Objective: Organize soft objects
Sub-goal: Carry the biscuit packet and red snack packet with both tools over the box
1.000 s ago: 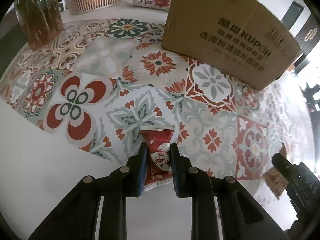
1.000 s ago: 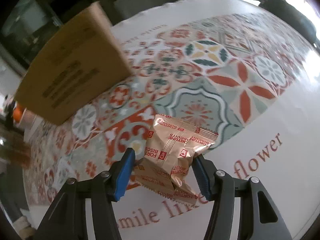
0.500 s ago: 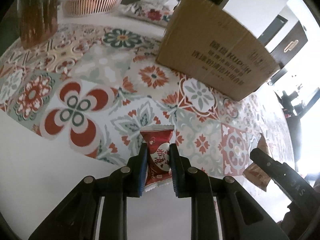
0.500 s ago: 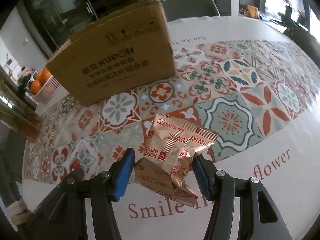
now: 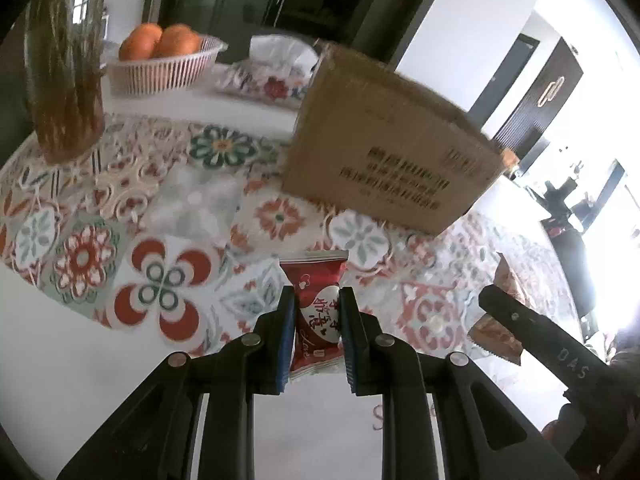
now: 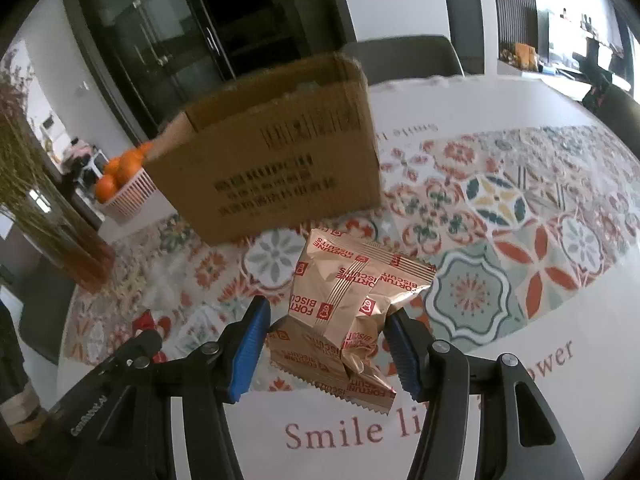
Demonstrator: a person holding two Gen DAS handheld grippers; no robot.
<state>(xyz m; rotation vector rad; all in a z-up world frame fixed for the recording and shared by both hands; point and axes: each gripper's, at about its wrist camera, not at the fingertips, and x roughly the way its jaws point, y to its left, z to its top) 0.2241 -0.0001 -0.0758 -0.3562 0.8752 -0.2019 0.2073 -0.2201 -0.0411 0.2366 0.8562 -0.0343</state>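
Note:
My left gripper is shut on a small red snack packet and holds it above the patterned tablecloth. My right gripper is shut on two gold Fortune Biscuits packets, also lifted off the table; it shows at the right of the left wrist view. An open cardboard box stands beyond both grippers, and it also fills the middle of the right wrist view.
A white basket of oranges and a tissue pack sit behind the box. A glass vase of dried stems stands at the far left. A dark chair is behind the table.
Both grippers have risen and tilted up with their packets held; the box now sits lower and farther in view, and its open top shows in the right wrist view.

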